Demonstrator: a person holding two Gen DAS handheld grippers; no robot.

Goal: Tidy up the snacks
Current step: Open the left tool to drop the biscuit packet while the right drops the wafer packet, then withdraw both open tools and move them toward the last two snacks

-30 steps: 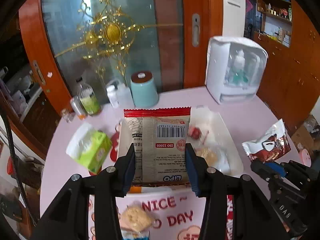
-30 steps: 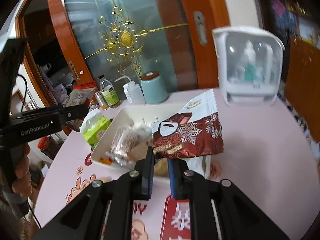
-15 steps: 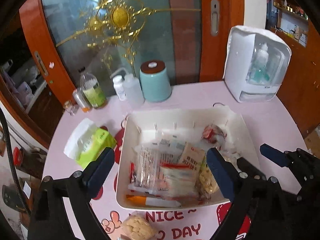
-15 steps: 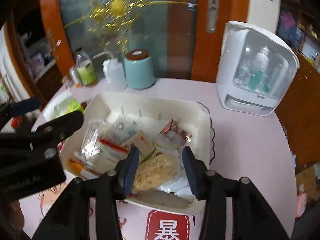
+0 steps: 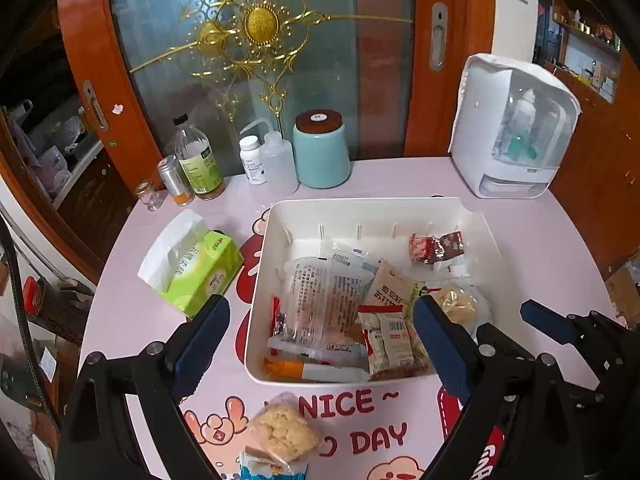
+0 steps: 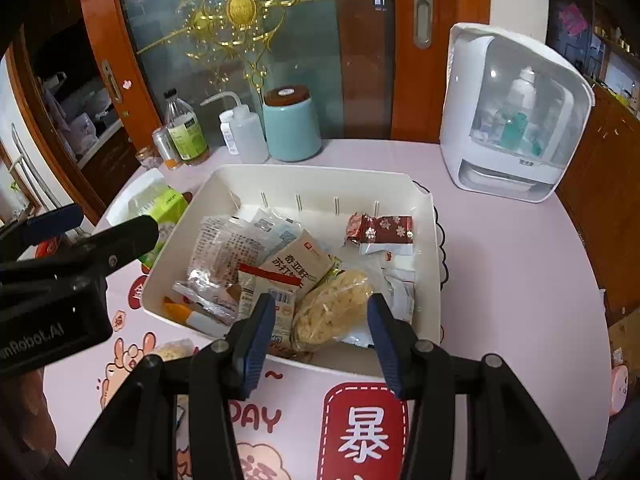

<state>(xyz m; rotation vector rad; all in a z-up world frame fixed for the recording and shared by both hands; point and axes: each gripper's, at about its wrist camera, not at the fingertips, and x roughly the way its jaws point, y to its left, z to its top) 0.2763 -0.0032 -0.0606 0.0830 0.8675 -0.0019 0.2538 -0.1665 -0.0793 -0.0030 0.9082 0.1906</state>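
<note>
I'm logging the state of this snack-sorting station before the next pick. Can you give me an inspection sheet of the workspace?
Surface: pink printed table mat.
Job's things: white plastic bin holding mixed snack packets; clear-wrapped yellow cracker pack and a blue packet outside it, near edge.
Clutter: green tissue pack, teal canister, bottles, white dispenser box.
Grippers: left gripper open, empty; right gripper open, empty.
Cables: nothing seen on the table.
Surroundings: orange-framed glass door.

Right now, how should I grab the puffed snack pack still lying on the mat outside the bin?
Take the puffed snack pack across its bulging middle, from above with the left gripper. It lies flat, apart from the white bin.
</note>
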